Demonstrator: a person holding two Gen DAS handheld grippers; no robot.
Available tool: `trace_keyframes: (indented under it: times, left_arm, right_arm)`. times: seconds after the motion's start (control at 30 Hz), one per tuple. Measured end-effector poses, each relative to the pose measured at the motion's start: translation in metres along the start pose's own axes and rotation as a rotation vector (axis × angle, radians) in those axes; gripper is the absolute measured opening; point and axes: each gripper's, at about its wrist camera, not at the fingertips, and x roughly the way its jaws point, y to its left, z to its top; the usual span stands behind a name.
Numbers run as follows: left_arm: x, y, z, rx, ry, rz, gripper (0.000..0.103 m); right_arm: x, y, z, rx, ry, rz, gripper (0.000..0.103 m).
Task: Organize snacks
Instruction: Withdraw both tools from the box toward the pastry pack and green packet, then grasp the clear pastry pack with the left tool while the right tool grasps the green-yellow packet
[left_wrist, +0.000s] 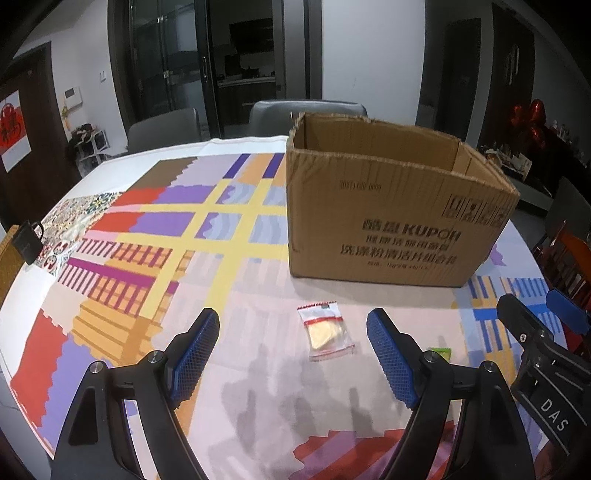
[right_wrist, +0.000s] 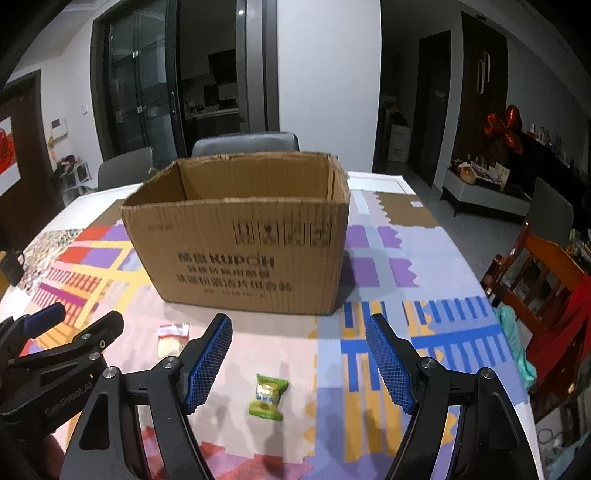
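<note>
Dim living-room walls and dark glass doors (left_wrist: 177, 70) stand behind a round table (left_wrist: 258, 387) covered in a cloth of bright purple, yellow, red and orange blocks. On it sits an open cardboard box (left_wrist: 388, 221), flaps torn away at the rim, with dark print on the side that faces the grippers; 2 grey chairs (right_wrist: 243, 144) are pushed in at the far edge behind it, and an orange wooden chair (right_wrist: 543, 273) stands off to the right. Near the table's left edge lies a small black padlock (left_wrist: 26, 240). In front of the box, on the bare cloth, are 2 snacks, well apart from each other and from the box: a clear packet with red trim (left_wrist: 327, 330) holding something pale yellow, and a green wrapped candy (right_wrist: 267, 397). The left gripper (left_wrist: 291, 354) hangs above the table with its blue-padded jaws spread wide and nothing between the pads; the clear packet lies on the cloth in line with the gap, untouched. The right gripper (right_wrist: 299, 362) is likewise agape and empty, tilted down over the green candy, which rests flat on the cloth between its 2 fingers as seen from above. Each gripper shows at the edge of the other's view, side by side.
</note>
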Motion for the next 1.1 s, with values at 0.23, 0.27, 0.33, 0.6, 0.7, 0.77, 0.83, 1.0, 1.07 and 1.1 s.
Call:
trace_keyframes:
  times: [0.23,0.27,0.33,0.6,0.7,0.77,0.83,1.0,1.07,1.1]
  left_arm:
    - [0.018,-0.002,-0.013,-0.005,0.033,-0.007,0.082]
    - [0.021,-0.002,-0.014,-0.007,0.040,-0.008,0.082]
    - [0.027,-0.002,-0.017,-0.011,0.048,-0.006,0.082]
    - [0.048,-0.003,-0.019,-0.012,0.076,-0.018,0.082]
    - [0.056,-0.005,-0.019,-0.008,0.092,-0.022,0.082]
    - [0.062,-0.006,-0.019,-0.005,0.100,-0.024,0.082]
    - [0.067,-0.007,-0.019,-0.002,0.109,-0.027,0.082]
    - [0.082,-0.008,-0.021,-0.002,0.136,-0.034,0.082]
    - [0.088,-0.009,-0.021,-0.001,0.143,-0.037,0.081]
    - [0.090,-0.009,-0.020,-0.002,0.145,-0.038,0.081]
  right_arm:
    - [0.013,0.004,-0.018,-0.002,0.039,-0.014,0.076]
    - [0.015,0.005,-0.021,-0.003,0.045,-0.017,0.076]
    - [0.019,0.007,-0.027,-0.002,0.055,-0.023,0.076]
    - [0.034,0.015,-0.044,-0.010,0.086,-0.040,0.076]
    - [0.039,0.017,-0.047,-0.006,0.095,-0.044,0.076]
    - [0.042,0.018,-0.049,-0.004,0.103,-0.045,0.076]
    - [0.045,0.020,-0.053,-0.004,0.115,-0.046,0.076]
    - [0.056,0.021,-0.059,0.001,0.148,-0.049,0.076]
    - [0.060,0.021,-0.061,0.004,0.161,-0.050,0.075]
    - [0.062,0.021,-0.063,0.002,0.170,-0.049,0.074]
